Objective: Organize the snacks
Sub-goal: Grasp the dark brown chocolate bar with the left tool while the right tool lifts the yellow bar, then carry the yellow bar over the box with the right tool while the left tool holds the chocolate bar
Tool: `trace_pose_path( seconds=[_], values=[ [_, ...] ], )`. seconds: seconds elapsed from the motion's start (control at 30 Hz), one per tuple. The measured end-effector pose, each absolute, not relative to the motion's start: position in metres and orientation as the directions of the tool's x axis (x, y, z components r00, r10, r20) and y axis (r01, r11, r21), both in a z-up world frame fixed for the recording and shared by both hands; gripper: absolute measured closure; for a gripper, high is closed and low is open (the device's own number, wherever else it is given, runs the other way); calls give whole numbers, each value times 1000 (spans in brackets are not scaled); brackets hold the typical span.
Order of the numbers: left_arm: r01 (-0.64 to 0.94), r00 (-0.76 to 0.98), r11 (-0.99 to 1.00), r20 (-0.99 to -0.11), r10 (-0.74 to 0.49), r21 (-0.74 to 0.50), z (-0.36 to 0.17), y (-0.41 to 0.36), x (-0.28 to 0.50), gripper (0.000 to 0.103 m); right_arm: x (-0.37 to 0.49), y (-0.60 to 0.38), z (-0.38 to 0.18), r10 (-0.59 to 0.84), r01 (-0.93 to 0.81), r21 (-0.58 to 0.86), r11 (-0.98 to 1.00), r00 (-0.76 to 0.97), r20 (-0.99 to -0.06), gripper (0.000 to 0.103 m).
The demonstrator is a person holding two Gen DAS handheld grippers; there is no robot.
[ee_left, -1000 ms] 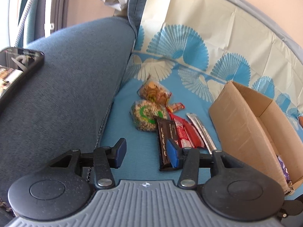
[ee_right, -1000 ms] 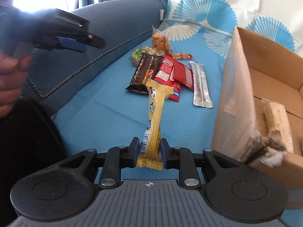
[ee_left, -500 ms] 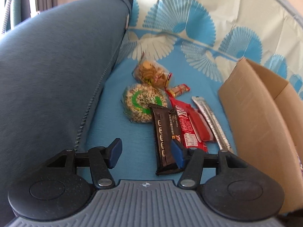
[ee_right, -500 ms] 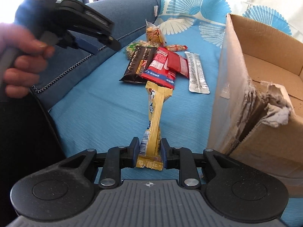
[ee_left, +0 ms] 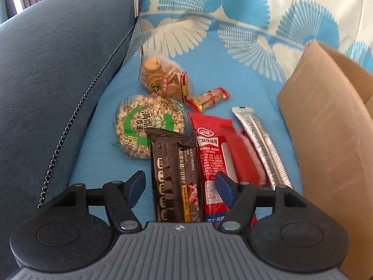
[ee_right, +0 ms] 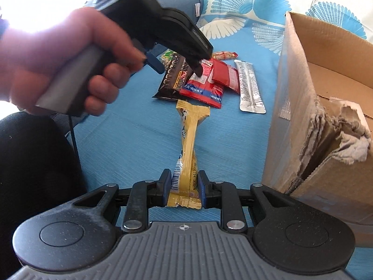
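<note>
Several snacks lie on the blue cloth. My left gripper hovers just over the black snack bar, its jaws opening, with the bar between them and the pads clear of it. Right beside the bar are a red packet and a silver stick pack. Behind them sit a round puffed-grain pack, a cookie bag and a small red-gold candy. My right gripper is shut on a yellow snack bar held above the cloth.
An open cardboard box stands to the right, its near corner torn. A dark blue sofa armrest rises on the left. In the right wrist view a person's hand holds the left gripper over the snack pile.
The left gripper has come forward and down over the snacks and its jaws have widened, now straddling the black bar. The right gripper has stayed put with the yellow bar.
</note>
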State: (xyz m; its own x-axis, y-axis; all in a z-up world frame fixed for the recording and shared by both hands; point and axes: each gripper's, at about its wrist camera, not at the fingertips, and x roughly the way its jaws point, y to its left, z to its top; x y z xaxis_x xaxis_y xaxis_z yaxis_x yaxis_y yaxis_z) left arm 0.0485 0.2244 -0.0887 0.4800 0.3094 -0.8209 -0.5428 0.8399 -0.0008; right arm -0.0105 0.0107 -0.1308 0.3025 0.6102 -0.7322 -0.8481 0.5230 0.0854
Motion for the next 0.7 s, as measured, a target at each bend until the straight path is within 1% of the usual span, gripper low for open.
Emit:
trace_pose_path(
  seconds=[0.03,0.1,0.27,0.57,0.63,0.7],
  values=[
    [-533,485,846,-818,308,2,-89,224,48,40,-10,10,-131,610,-850,84,520,301,-733,77],
    [-510,498,860,-814,300,6,-87,222,44,59,-11,11,-133,604,-850,79,520,302,-738,77],
    [-468,493,883,-818,297,38,-82,229,20,60,-13,14,-136,599,-850,60,523,316,-735,77],
    [-448,506,883,-853,124,-138,-59,249,-44,60,-18,12,-137,609,-839,51,542,350,-712,77],
    [-432,502,889,-860,94,-155,-58,243,-52,60,-18,12,-137,611,-833,56,550,356,-707,77],
    [-407,517,902,-850,99,-143,-55,233,-58,60,-21,11,-135,614,-829,50,557,370,-698,77]
  ],
)
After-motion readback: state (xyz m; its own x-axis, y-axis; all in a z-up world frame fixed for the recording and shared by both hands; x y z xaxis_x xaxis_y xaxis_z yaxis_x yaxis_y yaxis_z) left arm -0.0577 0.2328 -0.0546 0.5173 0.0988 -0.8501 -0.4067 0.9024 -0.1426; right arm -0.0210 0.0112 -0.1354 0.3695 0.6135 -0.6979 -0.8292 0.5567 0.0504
